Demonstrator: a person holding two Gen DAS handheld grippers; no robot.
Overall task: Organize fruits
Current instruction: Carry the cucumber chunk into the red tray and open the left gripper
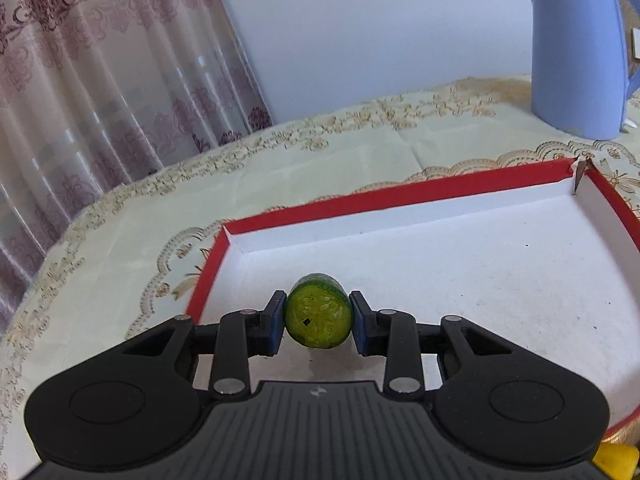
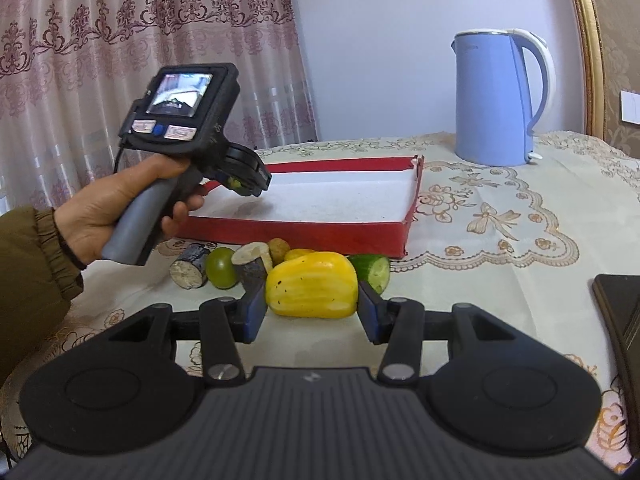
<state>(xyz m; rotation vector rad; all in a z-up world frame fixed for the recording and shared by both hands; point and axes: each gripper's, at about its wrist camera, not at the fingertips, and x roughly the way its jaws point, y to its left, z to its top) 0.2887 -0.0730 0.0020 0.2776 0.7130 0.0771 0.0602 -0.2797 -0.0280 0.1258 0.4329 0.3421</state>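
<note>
A cut cucumber piece (image 1: 318, 320), its round green face toward the camera, sits between the blue pads of my left gripper (image 1: 318, 297), which is shut on it just above the white floor of the red-rimmed tray (image 1: 400, 194). The right wrist view shows that left gripper (image 2: 254, 184), held by a hand, over the tray's (image 2: 304, 234) near left part. My right gripper (image 2: 311, 285) is shut on a yellow pepper (image 2: 312, 300) in front of the tray. Behind it lie two dark eggplant pieces (image 2: 190, 272), a round green fruit (image 2: 221, 268), a small brown fruit (image 2: 279, 249) and another cucumber piece (image 2: 374, 270).
A blue kettle (image 2: 494, 100) stands on the embroidered tablecloth behind the tray's far right corner, also seen as the kettle (image 1: 576, 48) in the left wrist view. A dark flat object (image 2: 620, 312) lies at the right edge. A curtain hangs beyond the table's left side.
</note>
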